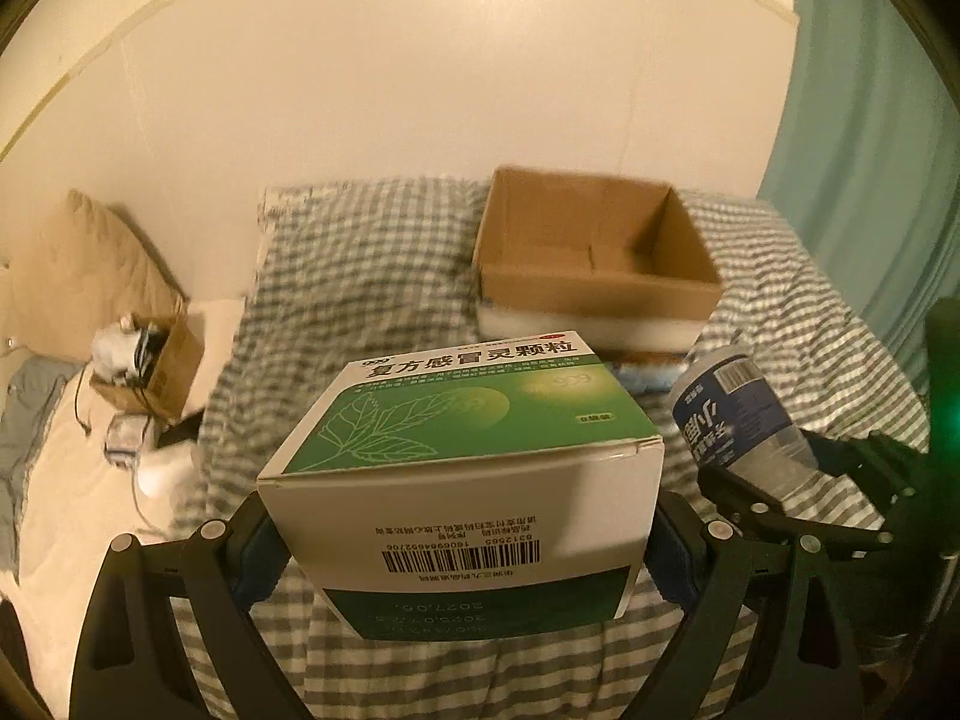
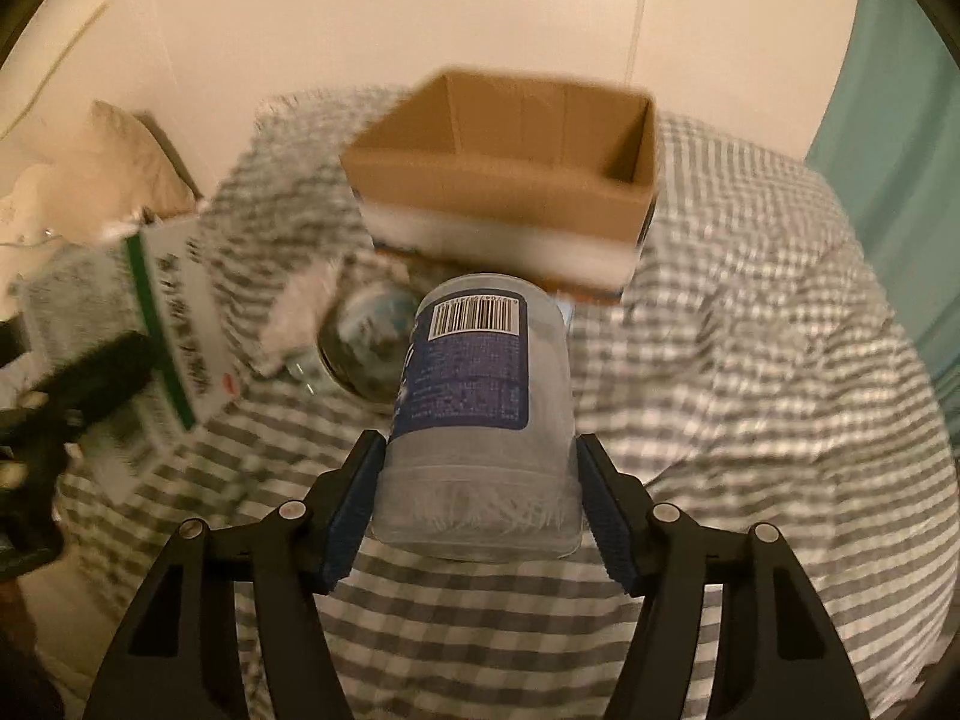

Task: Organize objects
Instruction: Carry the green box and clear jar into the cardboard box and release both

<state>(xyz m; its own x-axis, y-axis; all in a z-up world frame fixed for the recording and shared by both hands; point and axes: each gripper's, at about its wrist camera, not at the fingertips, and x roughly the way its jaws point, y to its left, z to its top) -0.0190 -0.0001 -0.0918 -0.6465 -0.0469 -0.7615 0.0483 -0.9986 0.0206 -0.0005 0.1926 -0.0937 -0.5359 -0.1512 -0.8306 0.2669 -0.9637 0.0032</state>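
My left gripper [image 1: 459,546] is shut on a green and white medicine box [image 1: 462,462] and holds it above the checked bed cover. My right gripper [image 2: 477,507] is shut on a clear plastic jar [image 2: 480,414] with a blue label and barcode. The jar also shows in the left wrist view [image 1: 741,414], to the right of the medicine box. The medicine box shows at the left of the right wrist view [image 2: 174,324]. An open empty cardboard box [image 1: 594,258] stands on the bed ahead of both grippers; it also shows in the right wrist view [image 2: 510,180].
A grey and white checked cover [image 2: 750,330] spreads over the bed. A round tin [image 2: 366,342] and a white packet [image 2: 300,312] lie in front of the cardboard box. A small carton with clutter [image 1: 150,366] and a pillow [image 1: 78,270] sit at the left. A teal curtain [image 1: 870,150] hangs at the right.
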